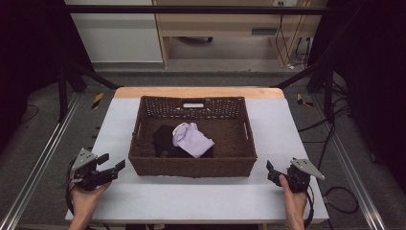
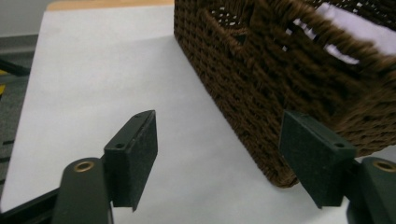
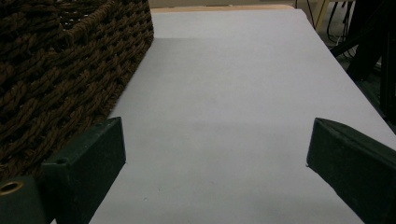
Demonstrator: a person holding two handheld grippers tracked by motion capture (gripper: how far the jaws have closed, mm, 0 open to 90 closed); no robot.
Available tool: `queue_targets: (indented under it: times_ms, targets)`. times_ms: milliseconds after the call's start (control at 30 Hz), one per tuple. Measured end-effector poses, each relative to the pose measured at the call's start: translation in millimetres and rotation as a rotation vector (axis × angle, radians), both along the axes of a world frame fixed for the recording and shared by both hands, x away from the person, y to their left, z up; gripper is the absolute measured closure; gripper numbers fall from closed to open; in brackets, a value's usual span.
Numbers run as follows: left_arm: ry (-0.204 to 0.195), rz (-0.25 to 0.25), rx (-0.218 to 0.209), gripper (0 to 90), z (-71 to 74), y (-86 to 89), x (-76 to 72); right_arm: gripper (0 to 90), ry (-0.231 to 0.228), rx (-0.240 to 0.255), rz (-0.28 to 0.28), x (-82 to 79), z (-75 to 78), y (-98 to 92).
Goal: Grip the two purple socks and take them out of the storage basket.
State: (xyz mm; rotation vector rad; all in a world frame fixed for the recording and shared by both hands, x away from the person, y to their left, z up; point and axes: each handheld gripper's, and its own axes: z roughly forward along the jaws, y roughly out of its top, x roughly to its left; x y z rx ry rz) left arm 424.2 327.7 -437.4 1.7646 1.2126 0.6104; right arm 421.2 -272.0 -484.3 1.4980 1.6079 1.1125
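Both tools (image 1: 113, 165) (image 1: 271, 171) agape beside basket (image 1: 191, 167)

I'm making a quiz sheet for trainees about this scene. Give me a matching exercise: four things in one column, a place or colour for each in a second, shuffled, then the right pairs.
Column one:
1. wicker basket
2. lilac cloth
3. left gripper
4. right gripper

Column two:
A. over the table, off the basket's near right corner
B. dark brown, mid-table
C. over the table, off the basket's near left corner
D. inside the basket, on dark clothing

Pairs: 1-B, 2-D, 3-C, 4-A
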Motion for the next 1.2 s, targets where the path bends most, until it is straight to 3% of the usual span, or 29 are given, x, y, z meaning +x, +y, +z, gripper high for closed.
queue_targets:
  times_ms: [367,767,1200]
  targets:
    - [-0.055,0.0,-0.028,32.4,21.9,0.8,-4.8,4.8,-0.003,-0.01,-0.002,0.0,-0.1,1.0]
    - [-0.141,-0.012,-0.05,33.7,55.6,-8.1,-4.9,4.6,0.0,-0.018,-0.002,-0.2,0.1,1.8]
    - [-0.17,-0.061,-0.064,33.6,76.6,-44.9,10.6,4.6,0.001,-0.018,-0.003,0.2,-0.1,1.7]
